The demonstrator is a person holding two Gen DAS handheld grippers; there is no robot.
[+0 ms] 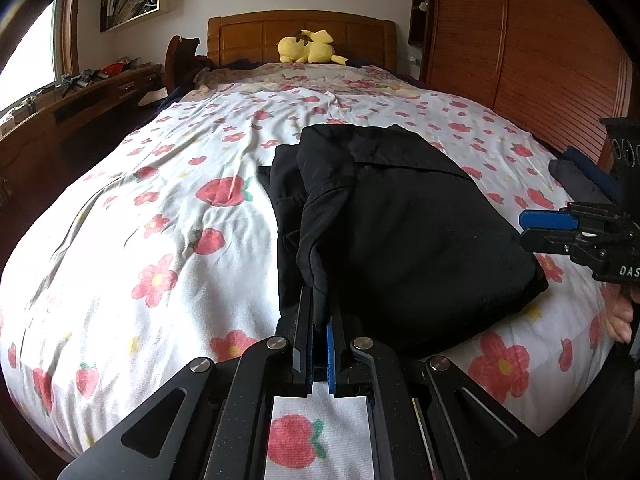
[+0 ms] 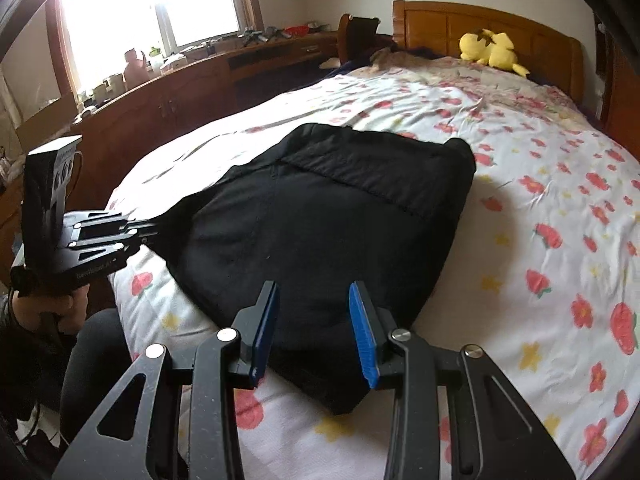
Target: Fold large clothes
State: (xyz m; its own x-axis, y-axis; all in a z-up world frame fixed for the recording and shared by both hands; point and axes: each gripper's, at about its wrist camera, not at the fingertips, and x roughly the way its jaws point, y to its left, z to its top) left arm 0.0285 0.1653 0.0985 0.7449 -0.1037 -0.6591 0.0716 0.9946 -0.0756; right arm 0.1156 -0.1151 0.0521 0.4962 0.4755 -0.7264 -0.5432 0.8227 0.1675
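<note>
A black garment (image 1: pixel 400 216), folded into a thick block, lies on the flowered bed sheet (image 1: pixel 140 216). It also shows in the right wrist view (image 2: pixel 320 216). My left gripper (image 1: pixel 320 312) is shut on the garment's near left edge, with black cloth pinched between the jaws. In the right wrist view the left gripper (image 2: pixel 154 226) sits at the garment's left corner. My right gripper (image 2: pixel 314 300) is open and empty, its blue pads hovering over the garment's near edge. It shows from the side in the left wrist view (image 1: pixel 528 226), by the garment's right edge.
A yellow plush toy (image 1: pixel 310 50) lies by the wooden headboard (image 1: pixel 300 28). A long wooden desk (image 2: pixel 192 92) with clutter runs under the window left of the bed. A wooden wardrobe (image 1: pixel 540 48) stands on the right. Dark folded cloth (image 1: pixel 580 176) lies at the bed's right edge.
</note>
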